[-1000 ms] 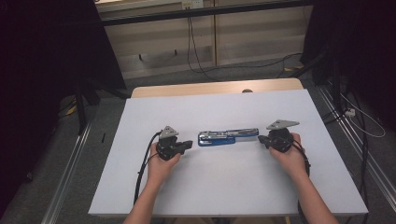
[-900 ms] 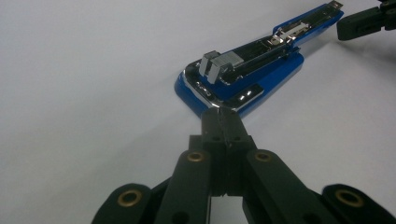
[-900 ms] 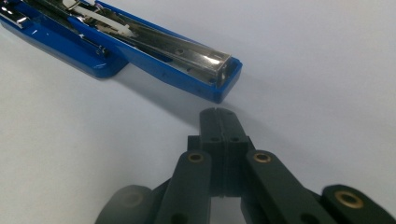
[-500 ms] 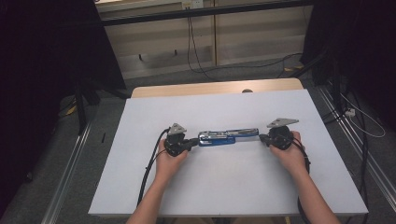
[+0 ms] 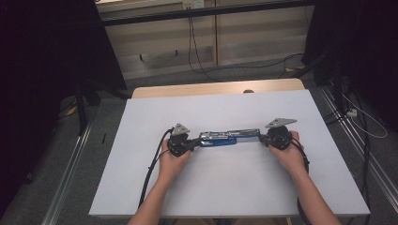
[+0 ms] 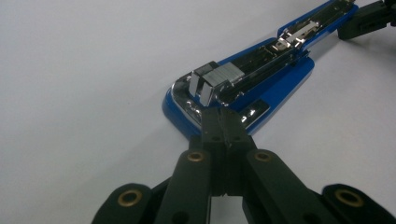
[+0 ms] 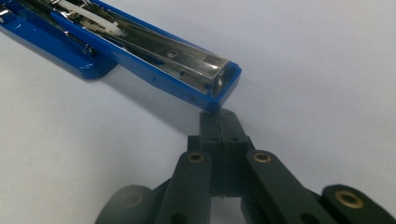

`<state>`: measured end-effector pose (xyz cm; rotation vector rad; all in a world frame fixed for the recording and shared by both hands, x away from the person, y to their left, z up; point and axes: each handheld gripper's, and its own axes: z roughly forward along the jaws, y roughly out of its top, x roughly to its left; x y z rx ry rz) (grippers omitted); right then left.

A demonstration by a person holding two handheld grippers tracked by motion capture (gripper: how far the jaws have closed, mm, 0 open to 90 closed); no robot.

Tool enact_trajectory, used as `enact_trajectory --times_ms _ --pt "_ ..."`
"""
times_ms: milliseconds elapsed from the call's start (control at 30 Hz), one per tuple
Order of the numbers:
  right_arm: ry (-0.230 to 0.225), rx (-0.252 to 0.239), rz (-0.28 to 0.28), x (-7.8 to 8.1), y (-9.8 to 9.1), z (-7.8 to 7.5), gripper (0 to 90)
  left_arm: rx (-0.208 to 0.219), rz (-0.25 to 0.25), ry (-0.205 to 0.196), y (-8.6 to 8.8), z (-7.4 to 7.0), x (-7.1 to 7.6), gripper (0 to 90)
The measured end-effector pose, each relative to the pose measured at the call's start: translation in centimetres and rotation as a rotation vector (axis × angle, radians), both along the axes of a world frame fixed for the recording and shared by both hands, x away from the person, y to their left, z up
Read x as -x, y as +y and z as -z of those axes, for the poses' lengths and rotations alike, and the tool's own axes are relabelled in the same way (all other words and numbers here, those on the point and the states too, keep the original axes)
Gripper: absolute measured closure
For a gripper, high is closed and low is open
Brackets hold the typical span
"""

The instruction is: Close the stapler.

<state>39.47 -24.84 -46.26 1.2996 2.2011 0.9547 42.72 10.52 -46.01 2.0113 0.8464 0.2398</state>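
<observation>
Centrally on the white bench (image 5: 225, 197) lies a blue stapler (image 5: 229, 137), swung open flat and stretched left to right, its metal staple channel facing up. Left tool (image 5: 190, 144) has its jaws pressed fully together, tips touching the stapler's left end. Right tool (image 5: 264, 139) is likewise closed on nothing, tips just at the stapler's right end. A hand holds each tool.

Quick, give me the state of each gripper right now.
Left gripper: shut, empty, tips at the base end of the opened blue stapler.
Right gripper: shut, empty, tips at the stapler's other end.
</observation>
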Motion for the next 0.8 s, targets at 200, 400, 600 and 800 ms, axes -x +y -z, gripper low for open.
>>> enact_trajectory --times_ms 200,400,600,800 --pt "-0.007 -0.002 -0.004 -0.05 0.0 -0.08 90.0 0.006 0.015 -0.006 -0.54 0.08 0.08 90.0" --pt "-0.015 -0.004 -0.004 -0.12 -0.01 -0.18 90.0 0.005 0.016 -0.023 -0.65 0.15 0.06 90.0" --pt "-0.02 -0.013 -0.007 -0.09 0.11 -0.31 90.0 0.001 0.018 -0.03 -0.69 0.18 0.11 90.0" --pt "-0.024 -0.021 -0.007 -0.18 0.2 -0.46 90.0 -0.001 0.027 -0.031 -0.71 0.14 0.13 90.0"
